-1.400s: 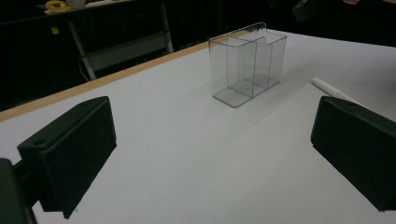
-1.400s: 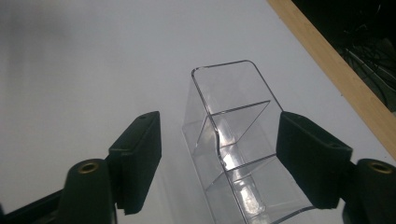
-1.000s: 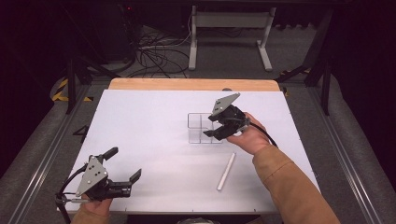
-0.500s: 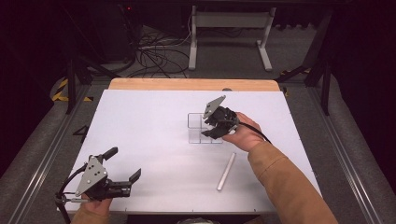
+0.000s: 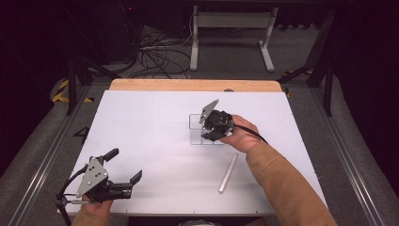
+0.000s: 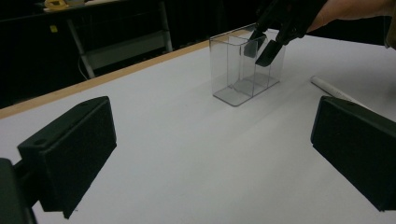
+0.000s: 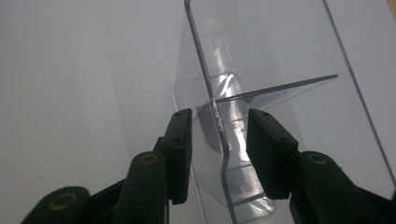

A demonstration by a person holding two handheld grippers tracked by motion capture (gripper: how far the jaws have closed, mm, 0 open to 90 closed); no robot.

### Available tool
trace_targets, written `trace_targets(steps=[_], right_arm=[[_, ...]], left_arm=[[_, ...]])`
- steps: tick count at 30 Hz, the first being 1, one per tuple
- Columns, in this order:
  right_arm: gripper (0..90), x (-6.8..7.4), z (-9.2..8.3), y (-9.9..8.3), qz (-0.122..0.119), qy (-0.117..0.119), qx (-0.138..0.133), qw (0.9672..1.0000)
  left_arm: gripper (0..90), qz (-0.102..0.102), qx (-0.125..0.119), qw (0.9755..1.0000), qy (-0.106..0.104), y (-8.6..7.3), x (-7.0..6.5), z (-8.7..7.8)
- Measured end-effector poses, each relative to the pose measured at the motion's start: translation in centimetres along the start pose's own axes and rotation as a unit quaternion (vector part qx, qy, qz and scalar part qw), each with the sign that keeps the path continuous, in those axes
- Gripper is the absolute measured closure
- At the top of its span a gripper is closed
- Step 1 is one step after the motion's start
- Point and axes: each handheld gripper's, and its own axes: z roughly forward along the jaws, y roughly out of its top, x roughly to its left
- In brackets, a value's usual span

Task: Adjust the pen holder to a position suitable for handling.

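Note:
A clear plastic box (image 5: 196,128) with an inner divider stands upright near the middle of the white table. My right gripper (image 5: 210,134) reaches down over its right end. One jaw is inside the box and one outside, straddling a clear wall (image 7: 205,70). The jaws have just been closing, and a small gap still shows on each side of the wall, so the right gripper (image 7: 219,123) is open. In the left gripper view the box (image 6: 233,70) and the right gripper (image 6: 261,46) sit far ahead. My left gripper (image 5: 125,165) rests open and holds nothing at the near left.
A white stick (image 5: 228,173) lies on the table in front of the box, under the right forearm, and appears in the left gripper view as the white stick (image 6: 327,86). The table's wooden back edge (image 5: 193,85) borders a dark floor with cables and a metal stand.
The right gripper has moved left and down onto the box's right end, and its jaws have narrowed around the wall. The left gripper has stayed put.

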Motion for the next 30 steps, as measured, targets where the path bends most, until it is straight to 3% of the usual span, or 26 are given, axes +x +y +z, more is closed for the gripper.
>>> trace_targets(steps=[13, 30], right_arm=[[72.1, 0.55, 0.94, 0.11, -0.022, 0.000, 0.036, 0.9991], [85.5, 0.75, 0.22, 0.08, -0.046, 0.014, 0.035, 0.9982]], left_arm=[[1.0, -0.003, 0.000, 1.0000, -0.001, -0.03, 0.04, 0.06], [1.0, -0.003, -0.001, 1.0000, -0.001, -0.01, 0.06, 0.01]])
